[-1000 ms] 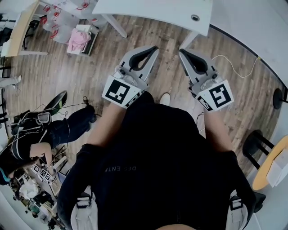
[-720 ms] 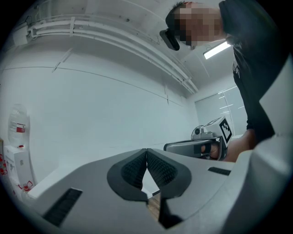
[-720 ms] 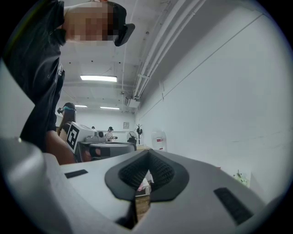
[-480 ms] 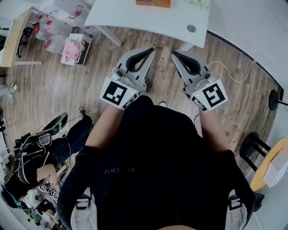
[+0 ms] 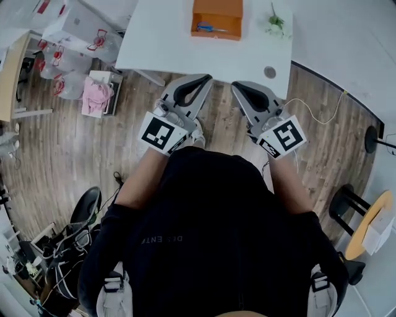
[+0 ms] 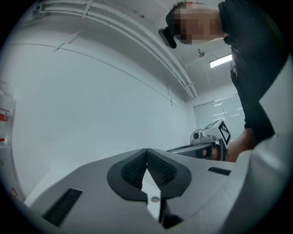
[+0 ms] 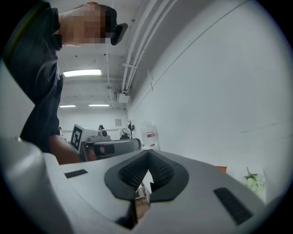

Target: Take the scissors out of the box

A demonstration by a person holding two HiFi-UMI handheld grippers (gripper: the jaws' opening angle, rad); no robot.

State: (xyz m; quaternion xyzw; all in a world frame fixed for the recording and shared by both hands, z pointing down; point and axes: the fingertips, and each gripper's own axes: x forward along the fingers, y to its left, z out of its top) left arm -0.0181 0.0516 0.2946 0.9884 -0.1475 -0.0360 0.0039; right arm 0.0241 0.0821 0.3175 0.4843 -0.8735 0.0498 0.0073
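Over the last second the view had shifted toward the white tabletop [image 5: 161,43]. Earlier only its near edge showed at 12 o'clock. Now the orange box [image 5: 216,9] stood in plain sight there, open at the top, with the blue-handled scissors [image 5: 210,28] lying inside it. A small green plant [image 5: 276,23] sat on the tabletop at 3 o'clock from the box.

The left claw [image 5: 205,78] and the right claw [image 5: 238,86] had come forward with the person. They were held side by side and level, their tips over the wooden floor [image 5: 74,148] just short of the tabletop's near edge. Both claws had their pads pressed together with nothing between them.

The task looked to be in its approach. The scissors were untouched and well apart from either claw, at 12 o'clock from them. A claw would probably have to spread before reaching into the box.
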